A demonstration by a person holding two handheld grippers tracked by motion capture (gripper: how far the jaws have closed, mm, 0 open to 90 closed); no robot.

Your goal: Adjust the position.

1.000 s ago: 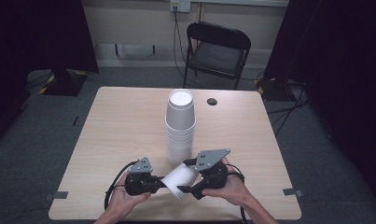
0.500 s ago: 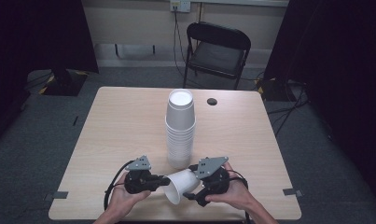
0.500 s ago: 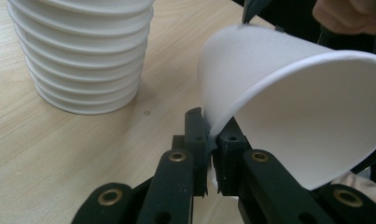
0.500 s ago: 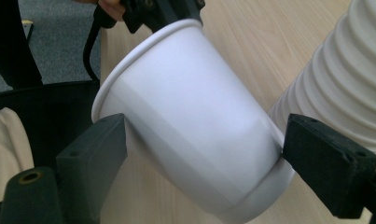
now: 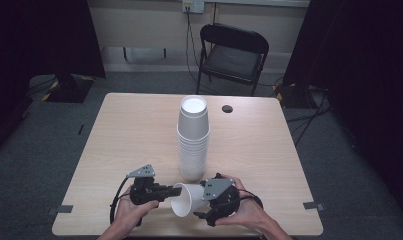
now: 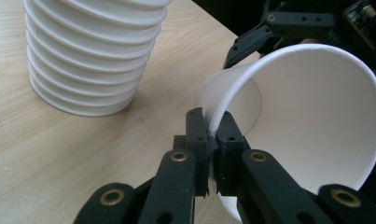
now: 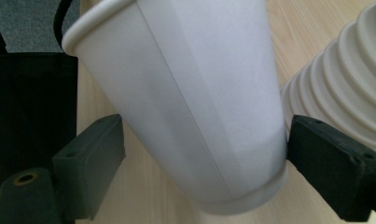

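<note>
A single white paper cup [image 5: 186, 199] lies on its side just above the table near the front edge, its mouth toward the front left. My left gripper [image 5: 170, 191] is shut on the cup's rim, and the two jaws pinch the thin wall [image 6: 212, 140]. My right gripper [image 5: 208, 201] is open around the cup's narrow base [image 7: 199, 93]. One finger [image 7: 325, 158] touches the base, while the other finger [image 7: 94, 161] stands apart from it. A tall stack of white cups [image 5: 193, 135] stands upside down right behind them.
The stack [image 6: 87, 51] is close to both grippers and leaves little room behind the held cup. A round dark hole [image 5: 227, 108] sits in the table's far side. A black folding chair [image 5: 232, 52] stands beyond the table [image 5: 114, 135].
The right gripper has come down and toward the front edge, and its jaws now flank the cup's base. The cup has turned its mouth more toward the front. The left gripper has barely moved.
</note>
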